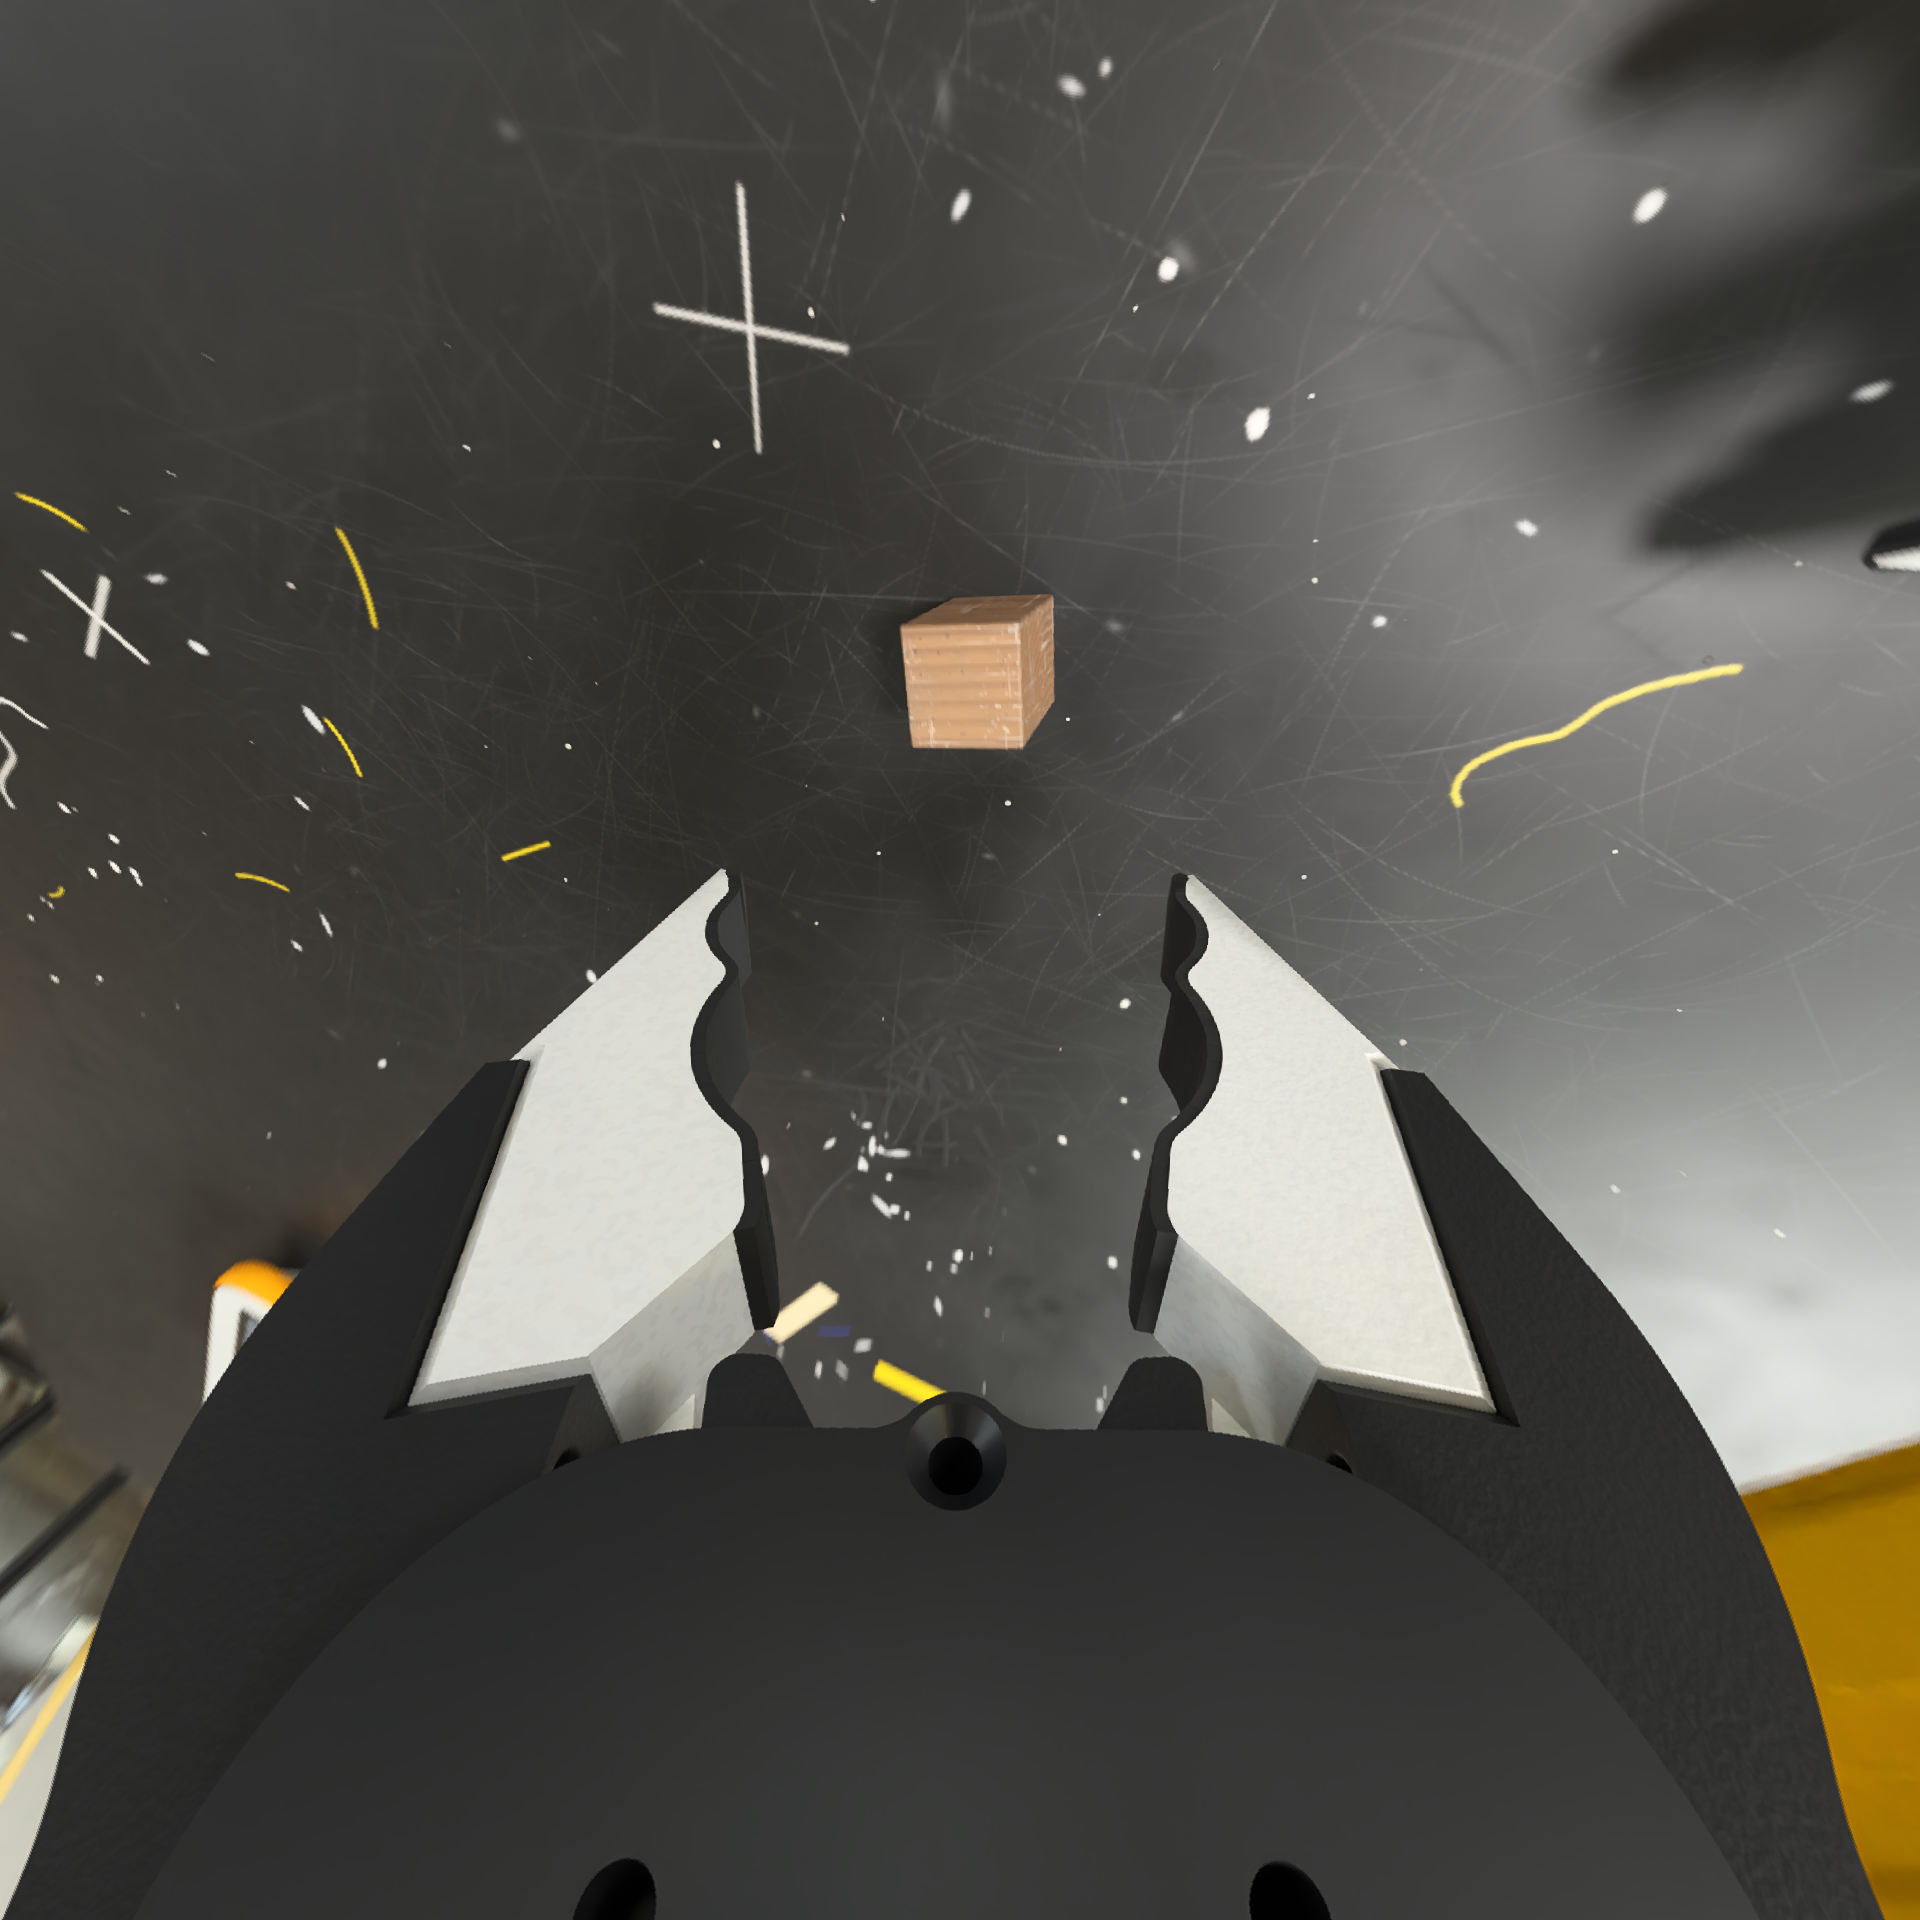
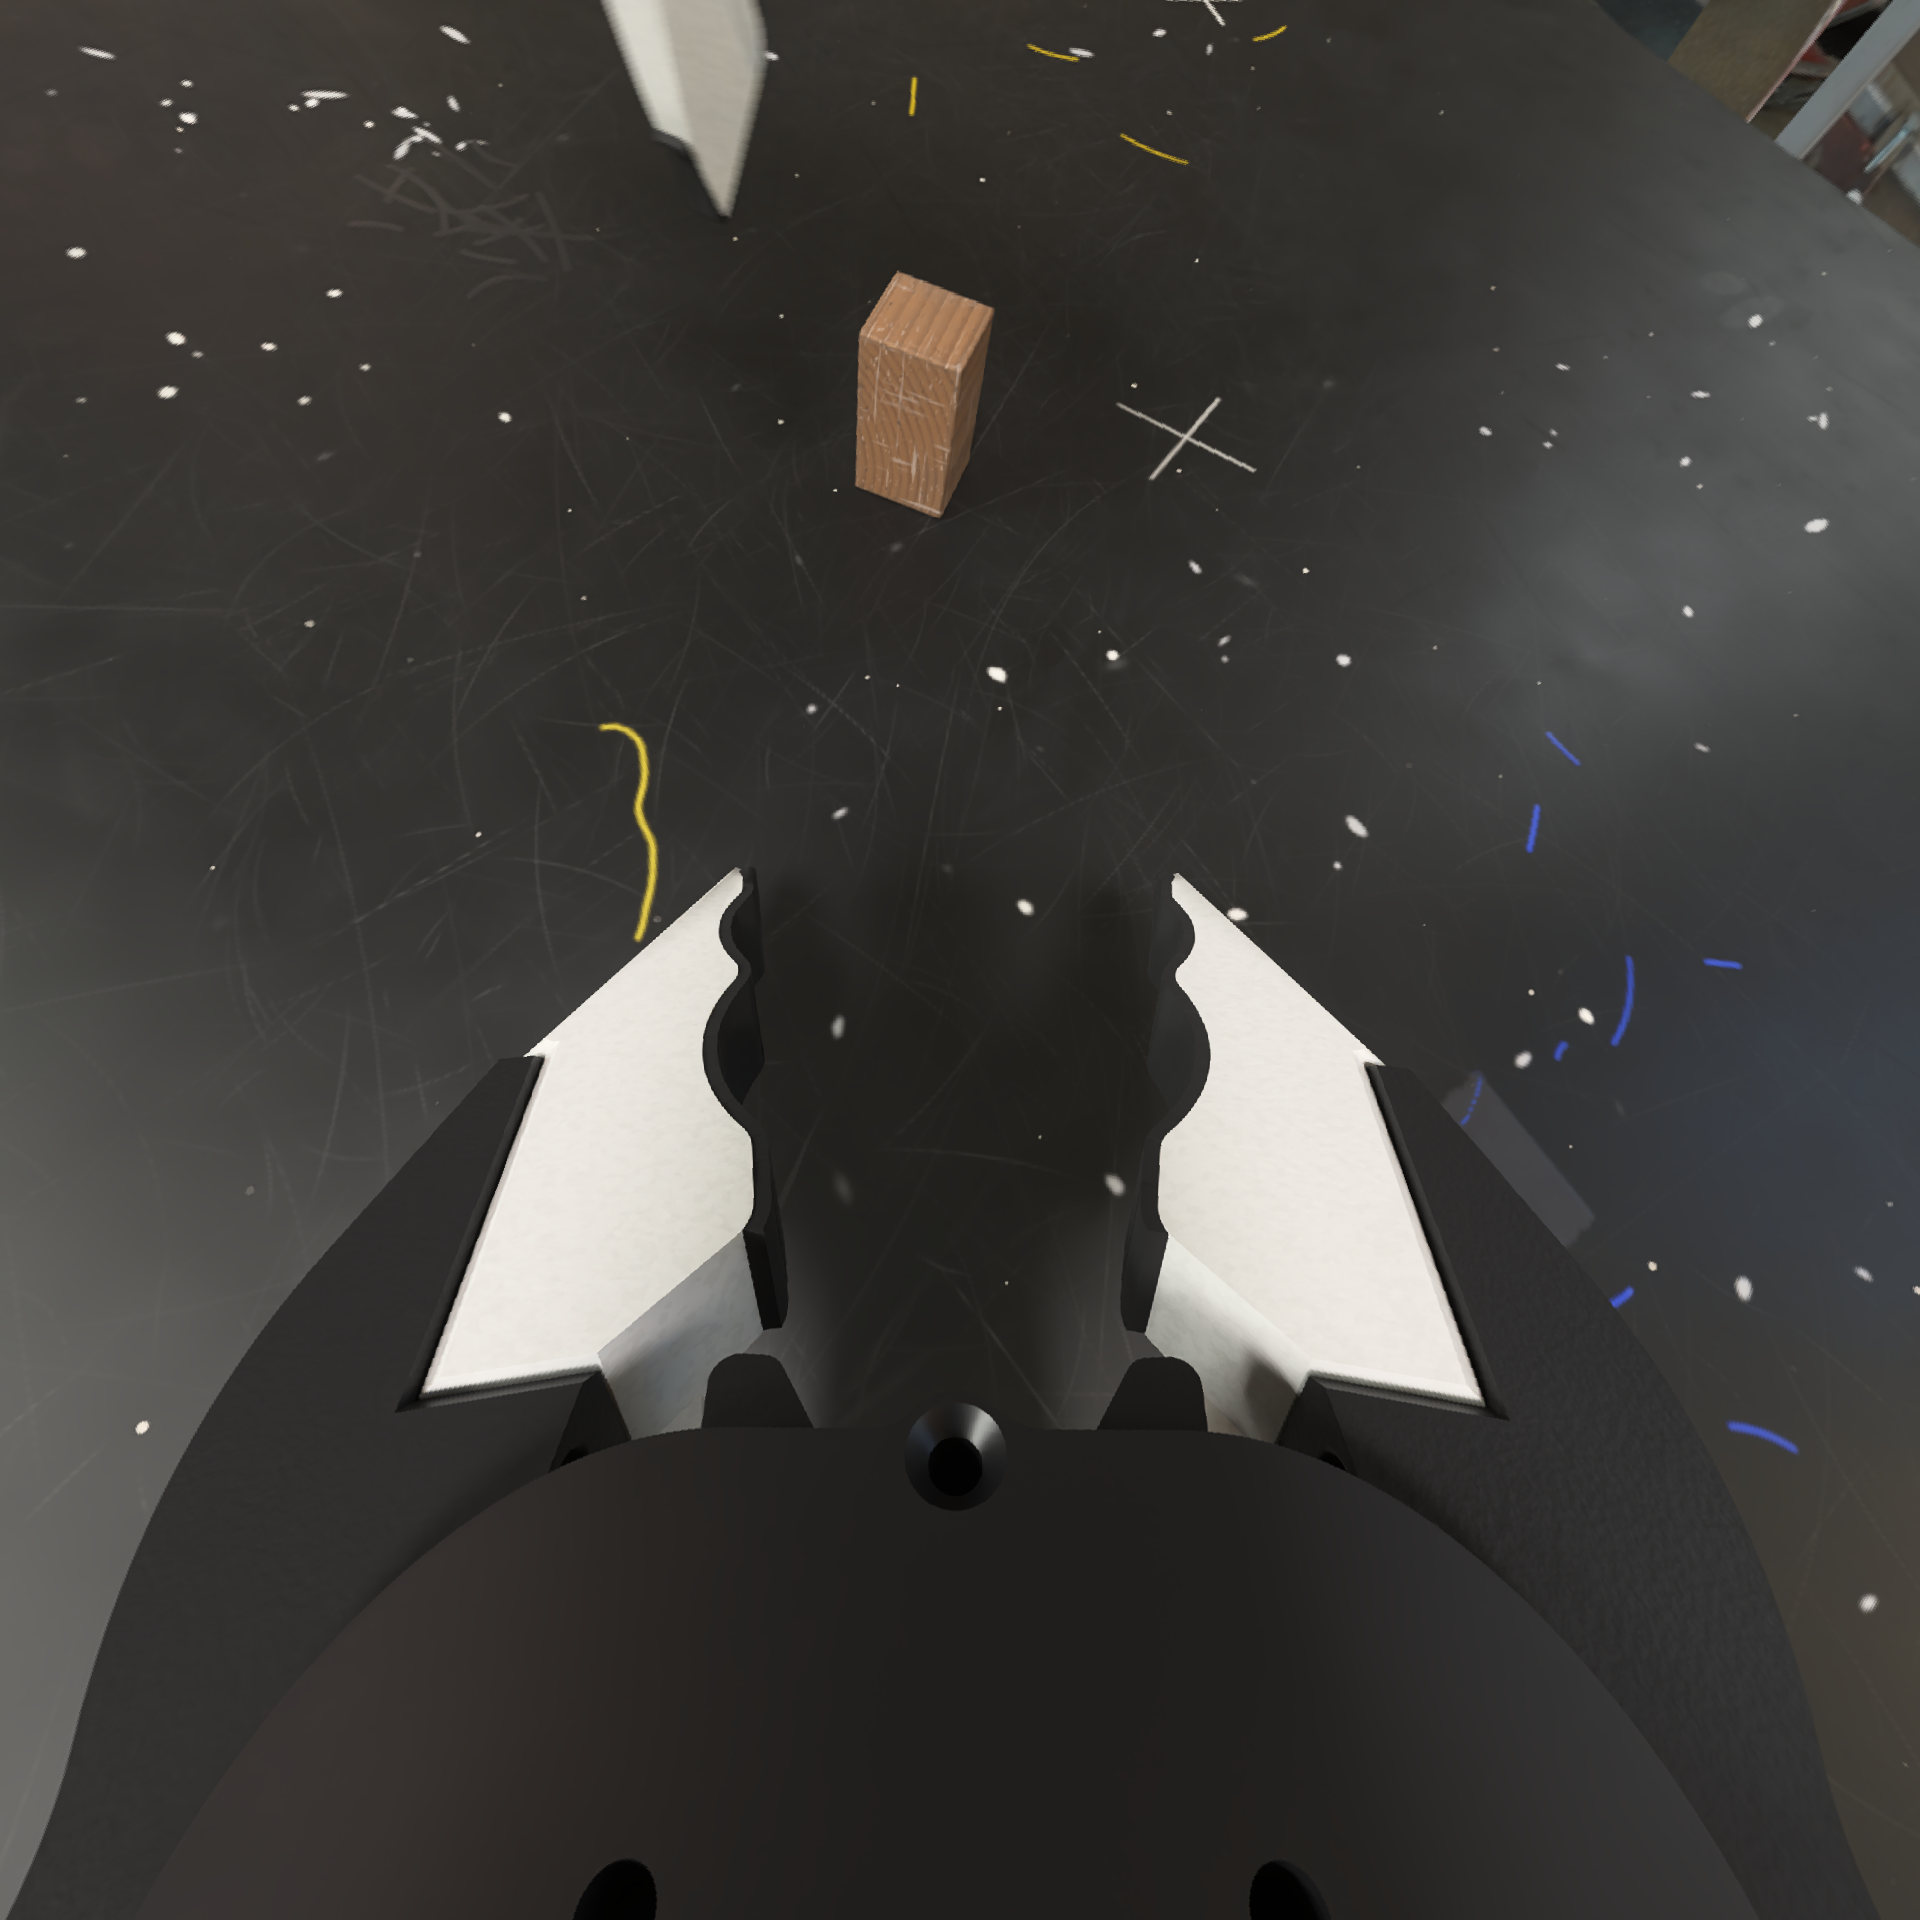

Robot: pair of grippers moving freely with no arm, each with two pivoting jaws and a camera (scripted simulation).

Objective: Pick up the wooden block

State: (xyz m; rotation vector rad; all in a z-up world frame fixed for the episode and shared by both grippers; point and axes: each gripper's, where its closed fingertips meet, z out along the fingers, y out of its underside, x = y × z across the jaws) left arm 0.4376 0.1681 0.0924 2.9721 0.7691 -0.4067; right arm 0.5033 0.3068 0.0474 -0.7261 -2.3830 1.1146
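A light brown wooden block point(image 1: 977, 673) stands upright on the dark scratched table point(image 1: 1299, 935). In the left wrist view I look down on its top, ahead of my left gripper point(image 1: 956, 878), which is open and empty, with the block lined up just right of the gap's centre. In the right wrist view the block point(image 2: 920, 400) stands tall, far ahead of my right gripper point(image 2: 956, 873), which is open and empty. A white finger point(image 2: 698, 99) of the left gripper shows beyond the block at the top of that view.
The table bears chalk crosses point(image 1: 750, 322) point(image 2: 1187, 438), yellow scribbles point(image 1: 1590, 722) point(image 2: 639, 826), blue marks point(image 2: 1623, 1000) and white specks. A yellow floor point(image 1: 1844, 1621) lies past the table's edge at the lower right of the left wrist view.
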